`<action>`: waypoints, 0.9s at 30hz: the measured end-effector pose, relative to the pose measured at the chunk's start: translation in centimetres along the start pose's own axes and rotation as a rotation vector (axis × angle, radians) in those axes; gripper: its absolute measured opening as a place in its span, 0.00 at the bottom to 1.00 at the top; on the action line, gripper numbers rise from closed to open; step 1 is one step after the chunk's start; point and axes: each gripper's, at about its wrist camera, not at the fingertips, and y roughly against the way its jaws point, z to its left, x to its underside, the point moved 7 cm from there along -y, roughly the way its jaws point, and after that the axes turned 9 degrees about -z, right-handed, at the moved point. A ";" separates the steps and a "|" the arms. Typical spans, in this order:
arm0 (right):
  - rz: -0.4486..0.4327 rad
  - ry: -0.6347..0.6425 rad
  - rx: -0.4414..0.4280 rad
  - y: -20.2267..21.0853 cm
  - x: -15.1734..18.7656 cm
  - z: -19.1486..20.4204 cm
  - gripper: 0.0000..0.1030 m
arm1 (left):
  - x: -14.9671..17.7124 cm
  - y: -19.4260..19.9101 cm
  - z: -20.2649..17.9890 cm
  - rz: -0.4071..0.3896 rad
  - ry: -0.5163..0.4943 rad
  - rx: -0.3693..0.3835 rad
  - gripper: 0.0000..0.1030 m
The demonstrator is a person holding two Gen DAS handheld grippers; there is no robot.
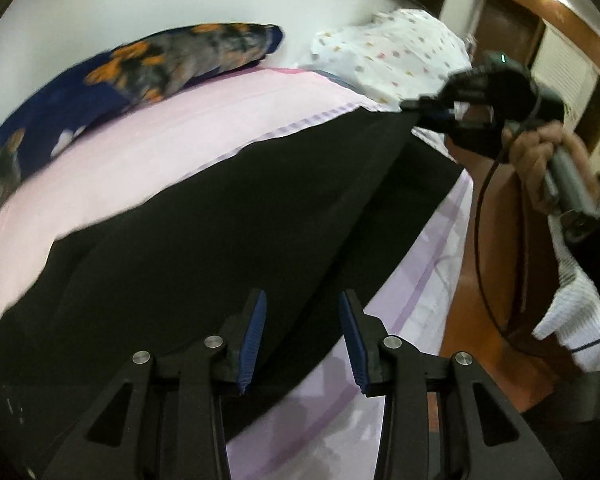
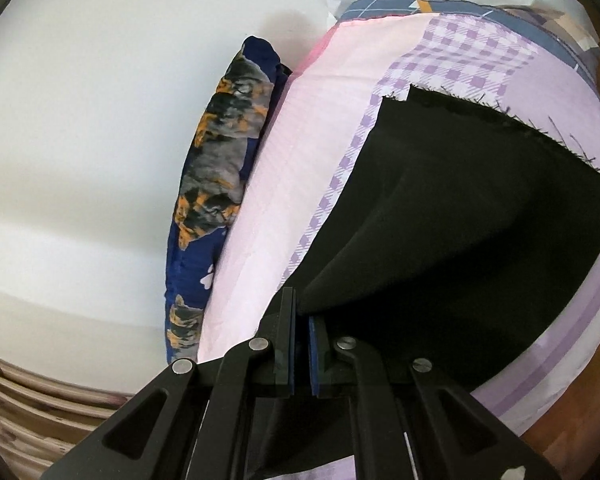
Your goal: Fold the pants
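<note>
Black pants (image 1: 220,240) lie stretched along a pink and lilac bed sheet (image 1: 148,160). My left gripper (image 1: 302,296) hovers over their near part, its blue pads apart and nothing pressed between them. At the far end my right gripper (image 1: 410,106), held by a hand (image 1: 540,156), pinches the cloth and lifts it off the bed. In the right wrist view the right gripper (image 2: 300,300) is shut on a raised fold of the pants (image 2: 460,220). Their frayed hem (image 2: 472,104) lies flat further off.
A dark blue pillow with a dog print (image 1: 100,80) lies along the white wall (image 2: 100,140). A white spotted pillow (image 1: 392,48) sits at the bed's head. The bed's edge (image 1: 428,264) drops to a brown wooden floor (image 1: 480,280) on the right.
</note>
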 end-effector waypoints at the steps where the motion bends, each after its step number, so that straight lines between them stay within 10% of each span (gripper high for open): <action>1: 0.001 0.000 0.000 0.1 0.0 0.0 0.06 | -0.3 -0.7 -0.5 0.001 0.002 0.007 0.39; 8: -0.003 -0.029 -0.032 1.2 0.4 -1.1 0.06 | -1.1 -4.4 -1.3 0.024 -0.023 -0.053 0.37; 11: 0.000 -0.016 -0.054 1.3 0.8 -1.9 0.09 | -1.2 -5.8 -2.0 0.045 -0.020 -0.019 0.10; 27: -0.137 -0.223 -0.049 2.1 -4.8 -9.7 0.21 | 0.2 -7.5 -2.2 0.094 0.002 -0.038 0.08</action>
